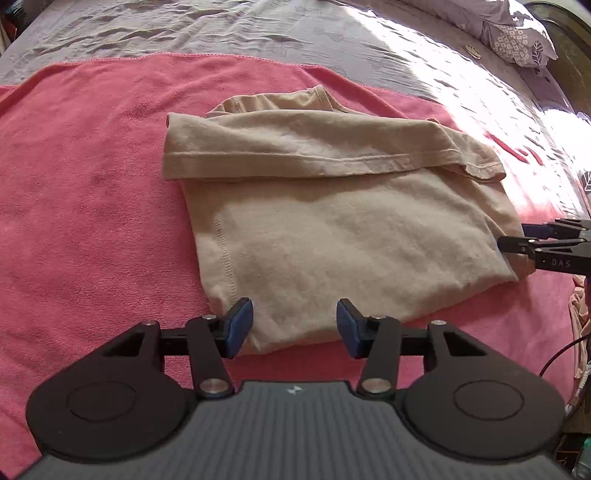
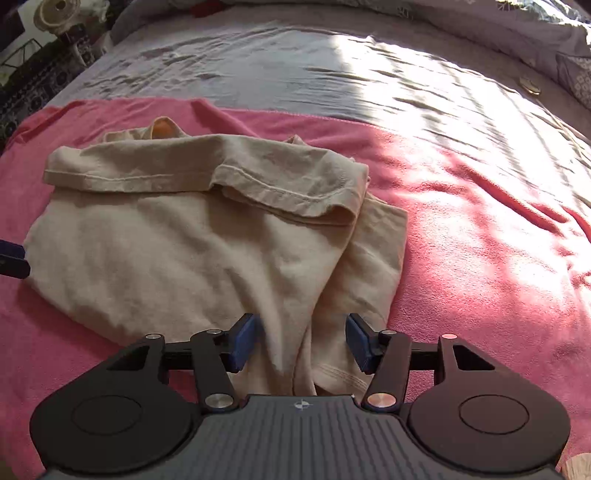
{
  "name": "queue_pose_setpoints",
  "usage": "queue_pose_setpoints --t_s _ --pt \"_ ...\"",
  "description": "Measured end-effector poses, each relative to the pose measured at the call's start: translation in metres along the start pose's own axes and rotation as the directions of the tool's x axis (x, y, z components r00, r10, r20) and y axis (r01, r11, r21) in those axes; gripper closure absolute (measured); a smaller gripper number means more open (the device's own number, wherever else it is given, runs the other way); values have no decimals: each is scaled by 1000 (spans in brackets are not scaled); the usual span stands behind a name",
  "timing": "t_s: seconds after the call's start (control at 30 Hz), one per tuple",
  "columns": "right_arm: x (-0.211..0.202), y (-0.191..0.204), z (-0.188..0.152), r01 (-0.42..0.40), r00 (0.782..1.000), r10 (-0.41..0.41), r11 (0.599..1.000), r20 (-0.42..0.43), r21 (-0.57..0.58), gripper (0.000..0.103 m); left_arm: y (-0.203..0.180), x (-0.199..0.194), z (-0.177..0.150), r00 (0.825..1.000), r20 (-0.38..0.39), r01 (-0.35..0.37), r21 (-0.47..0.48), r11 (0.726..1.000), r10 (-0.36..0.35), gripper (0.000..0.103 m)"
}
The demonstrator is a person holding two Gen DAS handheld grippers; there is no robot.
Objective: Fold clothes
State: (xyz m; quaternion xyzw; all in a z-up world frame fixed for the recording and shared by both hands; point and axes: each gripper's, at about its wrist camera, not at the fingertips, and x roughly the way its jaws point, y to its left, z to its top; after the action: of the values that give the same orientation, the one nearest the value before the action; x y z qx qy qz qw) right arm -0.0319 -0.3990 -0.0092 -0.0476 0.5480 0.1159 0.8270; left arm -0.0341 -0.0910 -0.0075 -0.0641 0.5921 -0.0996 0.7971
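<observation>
A beige T-shirt point(image 1: 332, 229) lies folded on a pink towel point(image 1: 92, 184), its hemmed part turned over the far half. My left gripper point(image 1: 295, 328) hangs open over the shirt's near left edge, its blue pads apart and off the cloth. In the right wrist view the shirt point(image 2: 166, 251) bunches into a raised ridge at its near right corner. That ridge runs between the spread pads of my right gripper point(image 2: 301, 341), which stands open. The right gripper point(image 1: 517, 240) also shows at the shirt's right corner in the left wrist view. A left fingertip point(image 2: 13, 258) shows at the shirt's left edge.
The pink towel point(image 2: 461, 258) covers the near part of a bed with a wrinkled grey sheet point(image 1: 258, 29), sunlit on the right. A patterned pillow point(image 1: 517, 40) and a small round object point(image 2: 530, 86) lie at the far right. A dark cable point(image 1: 561, 354) hangs past the right edge.
</observation>
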Motion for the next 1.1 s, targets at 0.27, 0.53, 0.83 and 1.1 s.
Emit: queue_pose_setpoints --t_s 0.27,0.53,0.83,1.1 --pt "-45 -1 -8 -10 997 4 997 81 74 97 8 -19 2 995 84 56 -44 997 -52 70" --pt "-45 -37 -47 100 993 -90 987 -76 129 94 20 -10 -10 1000 -7 -30 1 1000 30 67" --pt "-12 -15 -2 -39 993 30 996 115 79 48 17 12 -3 999 8 -33 -39 999 33 42" --pt "-28 -4 0 -64 990 40 981 135 182 97 7 -9 1 995 92 -29 -23 999 31 95"
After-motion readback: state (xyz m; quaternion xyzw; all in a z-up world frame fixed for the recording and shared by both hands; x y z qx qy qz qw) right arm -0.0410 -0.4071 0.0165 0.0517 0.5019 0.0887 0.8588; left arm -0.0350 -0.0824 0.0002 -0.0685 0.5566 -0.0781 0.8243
